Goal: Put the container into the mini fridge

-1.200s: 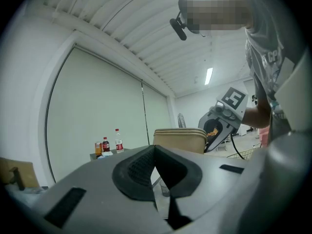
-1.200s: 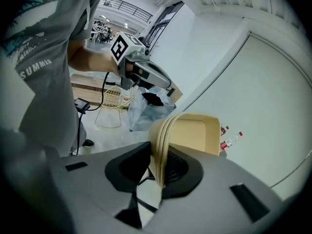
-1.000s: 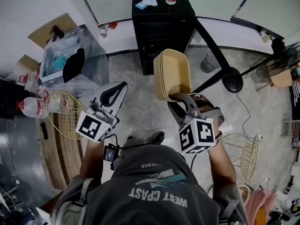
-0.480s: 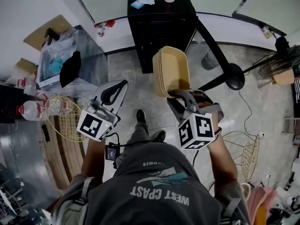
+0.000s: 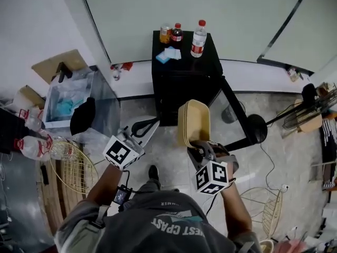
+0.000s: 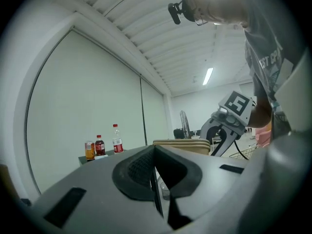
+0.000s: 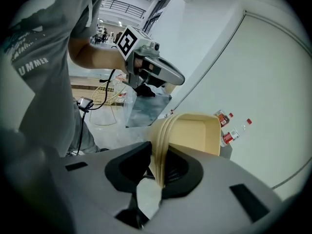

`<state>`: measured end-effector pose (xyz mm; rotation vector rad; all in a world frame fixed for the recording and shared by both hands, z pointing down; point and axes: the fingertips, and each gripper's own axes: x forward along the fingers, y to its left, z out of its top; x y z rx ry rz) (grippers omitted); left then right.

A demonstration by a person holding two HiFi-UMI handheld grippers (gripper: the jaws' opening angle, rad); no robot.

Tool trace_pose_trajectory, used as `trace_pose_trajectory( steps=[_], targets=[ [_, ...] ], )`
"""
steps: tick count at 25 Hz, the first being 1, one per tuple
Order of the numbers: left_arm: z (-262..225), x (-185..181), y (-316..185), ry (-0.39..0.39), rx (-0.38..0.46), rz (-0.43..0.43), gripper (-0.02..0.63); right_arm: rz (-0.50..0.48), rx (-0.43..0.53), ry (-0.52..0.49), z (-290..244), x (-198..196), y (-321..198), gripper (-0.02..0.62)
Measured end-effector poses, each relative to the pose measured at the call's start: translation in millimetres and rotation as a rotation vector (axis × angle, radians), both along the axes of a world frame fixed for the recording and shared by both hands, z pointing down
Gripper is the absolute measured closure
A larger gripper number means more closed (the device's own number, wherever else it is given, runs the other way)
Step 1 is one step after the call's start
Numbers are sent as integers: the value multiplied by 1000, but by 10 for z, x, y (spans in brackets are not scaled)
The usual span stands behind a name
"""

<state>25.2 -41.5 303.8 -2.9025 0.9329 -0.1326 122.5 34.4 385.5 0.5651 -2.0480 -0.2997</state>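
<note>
Item, task object: tan container (image 5: 194, 121), rectangular with rounded corners and a layered rim, held up on edge in the air in front of the mini fridge (image 5: 184, 83), outside it. Item, right gripper (image 5: 197, 147): clamped on the lower rim of the container, the rim being seen pinched between the two dark pads in the right gripper view, with the hollow of the container turned away from the jaws. Item, left gripper (image 5: 152, 123): clenched with nothing between its jaws, only a thin seam being seen between the pads in the left gripper view; it is carried to the left of the container, apart from it. Item, mini fridge: black, set against the pale wall; a dark panel angled out from its right front corner is possibly its open door, though this is not settled by the head view. On its top are listed a can (image 5: 165, 33), a dark cola bottle (image 5: 177, 35), a red-capped water bottle (image 5: 198, 38) and a blue-and-white packet (image 5: 169, 54). Item, floor to the left: a clear plastic bin (image 5: 68, 96) and a wire basket (image 5: 73, 165)
</note>
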Motion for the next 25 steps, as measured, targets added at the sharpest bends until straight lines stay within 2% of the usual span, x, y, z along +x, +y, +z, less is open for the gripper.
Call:
trace_pose_trajectory(
  steps=[8,18,25],
  targets=[
    [18,-8,-536,25,-16,42,591,58,23,20,-27,8,-571,515],
    [63,-496,-965,66,-37,43,591,95,27,41,62,-347,-1049,515],
    [128,-524,-1166,68,-33,74,591,115,39,57,134,-409,-1302,515]
  ],
)
